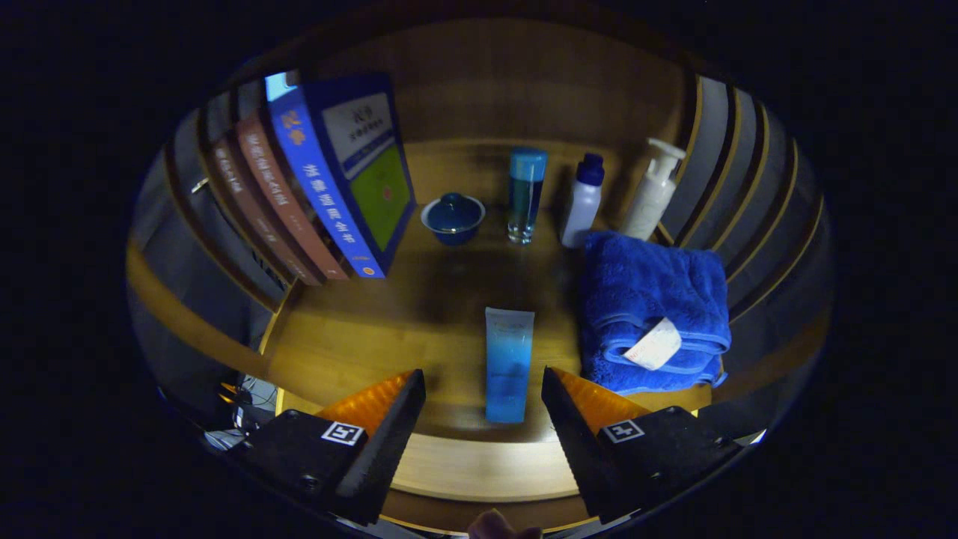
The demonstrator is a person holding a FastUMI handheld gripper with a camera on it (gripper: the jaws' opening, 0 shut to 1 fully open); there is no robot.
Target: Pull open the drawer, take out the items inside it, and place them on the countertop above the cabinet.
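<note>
A blue squeeze tube (509,364) lies flat on the wooden countertop (359,337), its near end just ahead of and between my two fingers. My gripper (483,393) stands open over the counter's front edge, with neither finger touching the tube. To the right of the tube rests a folded blue towel (651,307) with a white tag. The drawer is hidden below the counter's edge.
Several upright books (329,180) lean at the back left. Along the back stand a blue lidded bowl (453,217), a tall blue-capped bottle (526,193), a white bottle with a dark cap (584,201) and a white pump bottle (653,191). Slatted side walls close both sides.
</note>
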